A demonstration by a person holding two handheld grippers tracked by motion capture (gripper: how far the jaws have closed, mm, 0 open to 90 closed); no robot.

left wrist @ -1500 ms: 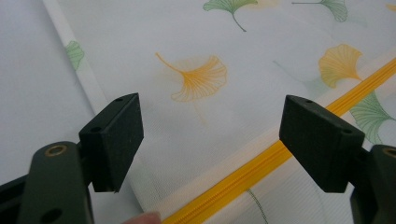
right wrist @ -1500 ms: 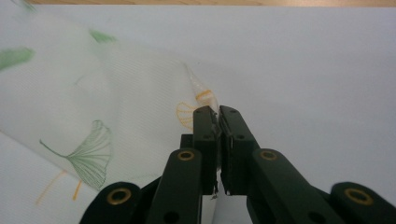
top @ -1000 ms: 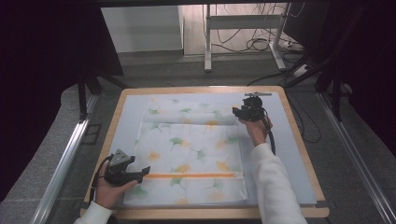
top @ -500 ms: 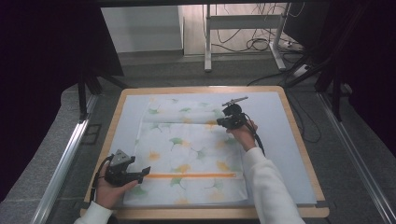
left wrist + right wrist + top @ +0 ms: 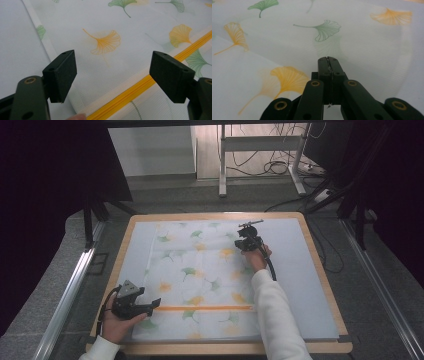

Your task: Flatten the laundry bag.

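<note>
I have the surface (image 5: 310, 270) in front of me, a wood-edged board under a pale mat, and most of it is taken by the ginkgo-print cover (image 5: 200, 280), spread flat with its far edge toward twelve o'clock and its orange zipper (image 5: 200, 308) running across near the six o'clock edge. I judge it is laid out flat like this so it can be smoothed or folded.

My left claw (image 5: 145, 307) sits at about eight o'clock, at the cover's near left corner, resting in my palm just off the fabric's edge. In the left gripper view its jaws stand wide apart over the white hem and the zipper's end, which I read as lining up to take that corner.

My right claw (image 5: 245, 243) is out at about one o'clock, over the far right part of the cover, arm stretched across the fabric. In the right gripper view its jaws are pressed together; a thin sliver shows at the seam between them, but I cannot tell whether that is cloth. I take it as pinning or pinching the far part while the near corner is dealt with
</note>
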